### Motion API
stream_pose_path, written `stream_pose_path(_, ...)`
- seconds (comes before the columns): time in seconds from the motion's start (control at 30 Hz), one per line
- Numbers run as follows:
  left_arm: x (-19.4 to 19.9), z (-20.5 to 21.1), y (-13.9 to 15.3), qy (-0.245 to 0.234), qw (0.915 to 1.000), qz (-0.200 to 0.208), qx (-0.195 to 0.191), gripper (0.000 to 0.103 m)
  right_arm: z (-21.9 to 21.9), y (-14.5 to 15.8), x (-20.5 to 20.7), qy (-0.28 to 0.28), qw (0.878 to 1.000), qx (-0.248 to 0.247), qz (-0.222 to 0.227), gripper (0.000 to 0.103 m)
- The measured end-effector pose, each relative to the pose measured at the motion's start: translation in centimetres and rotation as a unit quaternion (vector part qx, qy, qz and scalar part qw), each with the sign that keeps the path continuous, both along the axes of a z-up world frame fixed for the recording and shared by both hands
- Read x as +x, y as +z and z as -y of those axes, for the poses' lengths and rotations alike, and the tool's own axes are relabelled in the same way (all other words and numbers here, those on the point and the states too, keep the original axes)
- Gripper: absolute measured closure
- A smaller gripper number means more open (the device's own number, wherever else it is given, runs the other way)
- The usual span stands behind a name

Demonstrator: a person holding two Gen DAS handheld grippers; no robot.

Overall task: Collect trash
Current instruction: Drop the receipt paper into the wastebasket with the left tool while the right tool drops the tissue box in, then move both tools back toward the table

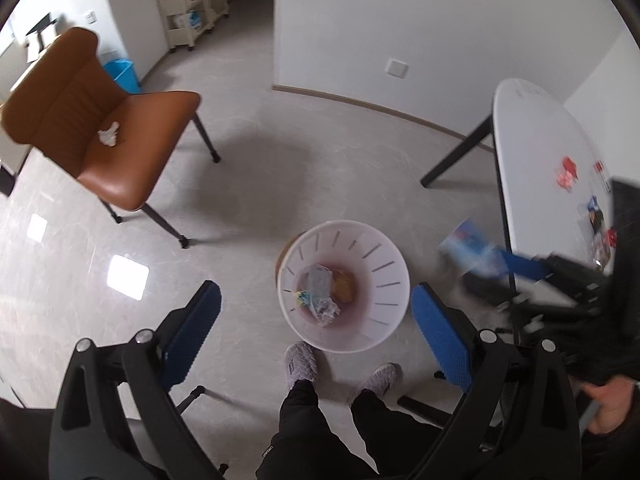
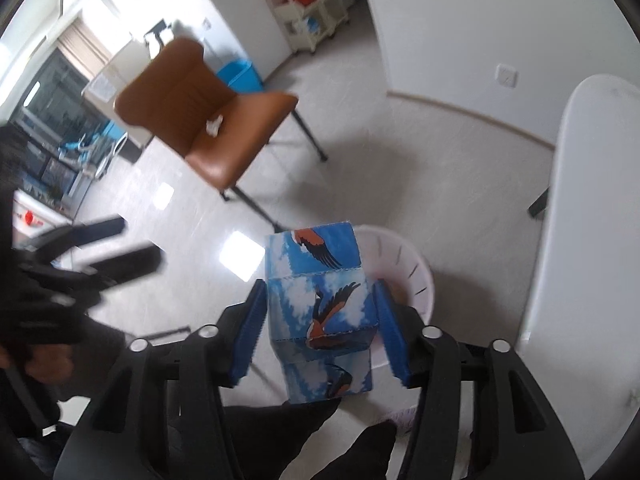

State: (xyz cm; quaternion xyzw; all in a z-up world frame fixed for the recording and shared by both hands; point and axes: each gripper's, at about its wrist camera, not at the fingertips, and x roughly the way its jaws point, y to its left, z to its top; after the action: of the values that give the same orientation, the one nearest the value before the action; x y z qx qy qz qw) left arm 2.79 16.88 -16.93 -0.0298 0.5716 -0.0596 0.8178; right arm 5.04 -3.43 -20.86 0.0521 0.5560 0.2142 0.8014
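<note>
Right tool (image 2: 320, 328) straddles the blue carton (image 2: 322, 304), pads parted with no clear clamp; white bin (image 2: 420, 276) lies just beyond, right of centre. Left tool (image 1: 316, 340) wide apart, empty, directly above bin (image 1: 394, 272).

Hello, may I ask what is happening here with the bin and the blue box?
A person is collecting trash with a gripper in each hand. The right gripper has a blue box with bird pictures between its jaws, just beside the white bin; whether the pads press it is unclear. The left gripper hangs open and empty above the bin, which already holds some trash. A crumpled tissue waits on the brown chair, and more wrappers lie on the white table.
</note>
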Motion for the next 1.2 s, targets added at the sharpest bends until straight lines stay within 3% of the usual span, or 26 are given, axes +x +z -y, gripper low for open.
stream_pose_path(0.03,0.0,-0.3,0.1,0.005,1.0,0.001,0.0,0.011,-0.3,-0.4,0.1,0.001,1.0,-0.003,-0.003,0.022)
stream_pose_path(0.17,-0.2,-0.7,0.4,0.017,0.9998,0.001,0.003,0.011,-1.0,-1.5,0.4,-0.005,0.999,-0.03,-0.012,0.015)
stream_pose_path(0.37,-0.3,0.6,1.4,0.004,0.9999,0.012,0.004,0.011,3.3,3.7,-1.8,-0.078,0.996,-0.025,0.036,0.003)
stream_pose_path(0.47,-0.3,1.7,2.0,-0.005,0.9998,0.019,0.001,0.011,6.6,6.9,-3.6,-0.122,0.99,-0.019,0.063,0.002)
stream_pose_path(0.63,-0.2,3.6,2.9,-0.023,0.9993,0.029,-0.004,0.011,11.1,9.4,-5.9,-0.181,0.979,-0.026,0.085,0.002)
stream_pose_path(1.2,0.0,8.7,4.7,-0.08,0.9955,0.049,0.007,0.011,16.3,9.5,-8.4,-0.256,0.962,-0.019,0.093,0.003)
